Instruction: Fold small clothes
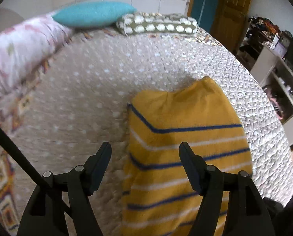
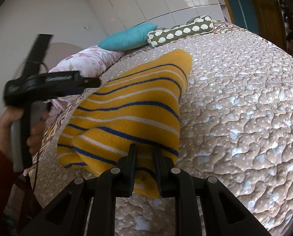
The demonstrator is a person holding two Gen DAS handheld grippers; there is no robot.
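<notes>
My right claw point(image 2: 144, 149) clamps the near corner of the striped yellow jumper point(image 2: 138, 106) to anchor it, while my left claw point(image 1: 145, 147) hangs apart, empty, over its left edge.

Mustard-yellow knit garment point(image 2: 138, 106) with navy and white stripes, partly folded, lying on the quilted bed
</notes>
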